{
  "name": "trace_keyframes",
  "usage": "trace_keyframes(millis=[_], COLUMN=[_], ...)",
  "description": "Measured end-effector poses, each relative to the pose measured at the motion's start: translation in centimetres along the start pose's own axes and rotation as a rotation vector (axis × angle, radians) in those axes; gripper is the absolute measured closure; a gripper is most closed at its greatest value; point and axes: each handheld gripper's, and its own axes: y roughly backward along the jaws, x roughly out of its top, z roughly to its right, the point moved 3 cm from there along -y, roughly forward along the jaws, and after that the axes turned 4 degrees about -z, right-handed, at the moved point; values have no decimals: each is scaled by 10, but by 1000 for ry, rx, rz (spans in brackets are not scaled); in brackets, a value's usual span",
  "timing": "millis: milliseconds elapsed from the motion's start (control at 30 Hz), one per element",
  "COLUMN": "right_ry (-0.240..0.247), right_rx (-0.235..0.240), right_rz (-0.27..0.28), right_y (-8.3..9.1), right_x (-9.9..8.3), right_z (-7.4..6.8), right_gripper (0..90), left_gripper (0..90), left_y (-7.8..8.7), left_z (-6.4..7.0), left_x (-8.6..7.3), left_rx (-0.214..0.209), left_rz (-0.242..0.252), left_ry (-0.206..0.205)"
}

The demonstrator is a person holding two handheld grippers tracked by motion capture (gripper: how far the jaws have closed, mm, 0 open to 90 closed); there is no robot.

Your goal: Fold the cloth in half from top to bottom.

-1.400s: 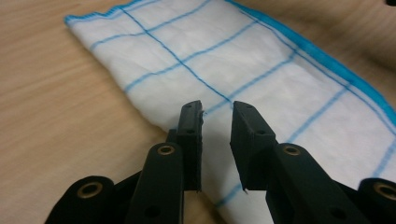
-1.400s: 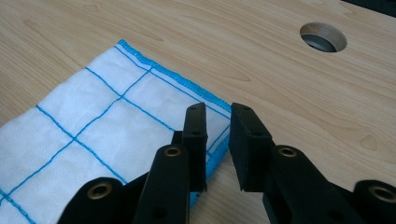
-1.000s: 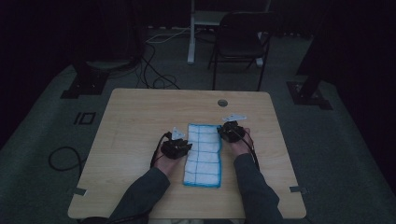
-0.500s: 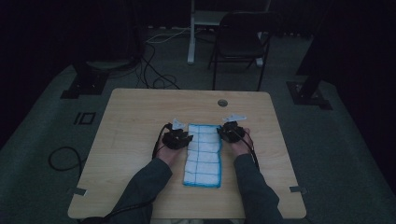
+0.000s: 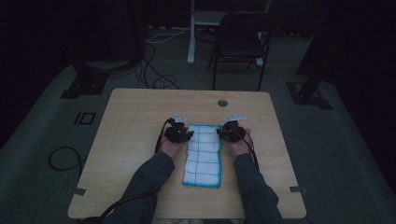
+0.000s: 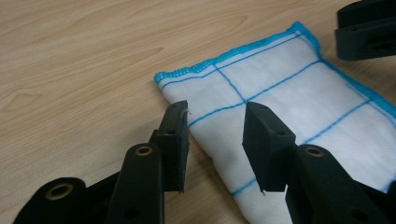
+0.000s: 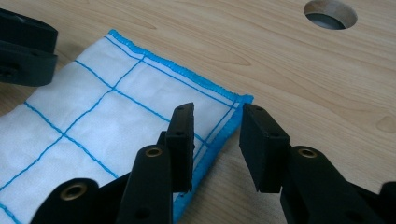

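Looking at this one, the whole thing comes down to how the folded cloth (image 5: 203, 155) lies: it's a white towel with a blue grid and blue stitched edge, flat on the table (image 5: 130, 121), with its long axis running away from the person, so the short far edge is the one both tools are working at. The left gripper (image 5: 179, 134) sits just beside the cloth's far left corner and the right gripper (image 5: 229, 131) just beside its far right corner, so neither hand is really nearer, they're about mirrored across the cloth. In the left gripper view the fingers (image 6: 173, 140) stand partly apart with nothing between them, and the cloth corner lies just ahead and a bit toward the right finger. Same story in the right gripper view: fingers (image 7: 182, 140) apart, holding nothing, with the cloth's stitched corner right under the gap and the cloth body spreading off behind the left finger. The round cable hole (image 7: 330, 13) in the table is well beyond that corner. My guess is each corner gets pinched next, which means coming down low enough to catch the edge rather than just skating over the top layer.
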Motion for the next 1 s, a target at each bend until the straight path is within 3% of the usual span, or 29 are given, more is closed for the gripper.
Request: trace_keyframes(millis=[300,467,733,867,1000], right_ry=[-15,-32,-37,-59,-72], right_rx=[13,20,21,22,0], right_rz=[-4,-8,-37,-36,-50], right_y=[-5,-6,-17,-20,-26], right_x=[3,6,8,9,11], right_z=[1,2,1,0,3], right_gripper=[621,593,565,542,513], left_gripper=[595,597,770,763,695], left_y=[-14,-19,-19,-20,-21], left_z=[-6,-10,-13,-13,-14], left_x=[5,6,8,9,12], left_rx=[-4,16,14,17,18], left_rz=[-31,-42,-63,-71,-71], left_ry=[50,67,55,56,76])
